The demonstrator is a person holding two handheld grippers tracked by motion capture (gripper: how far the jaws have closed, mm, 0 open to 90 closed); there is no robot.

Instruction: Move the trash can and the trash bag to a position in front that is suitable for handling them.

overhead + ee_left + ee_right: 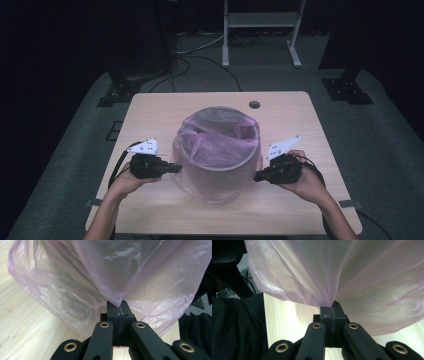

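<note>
The right gripper [331, 307] has its two black jaws pressed together, pinching a gathered fold of the translucent pink plastic bag [352, 277]. The film fans upward and outward from the pinch point in taut creases. Below the bag lies the light wooden table [287, 322]. Dark fabric [237, 327] occupies the left side.

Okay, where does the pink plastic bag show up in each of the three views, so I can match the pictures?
High view: the pink plastic bag sits at the table's centre, draped over a round bin.
Left gripper view: it covers the upper frame, a fold pinched in the left hand-held gripper.
Right gripper view: it hangs across the top, pinched by the right hand-held gripper.
Shared landmark: the light wooden table.
</note>
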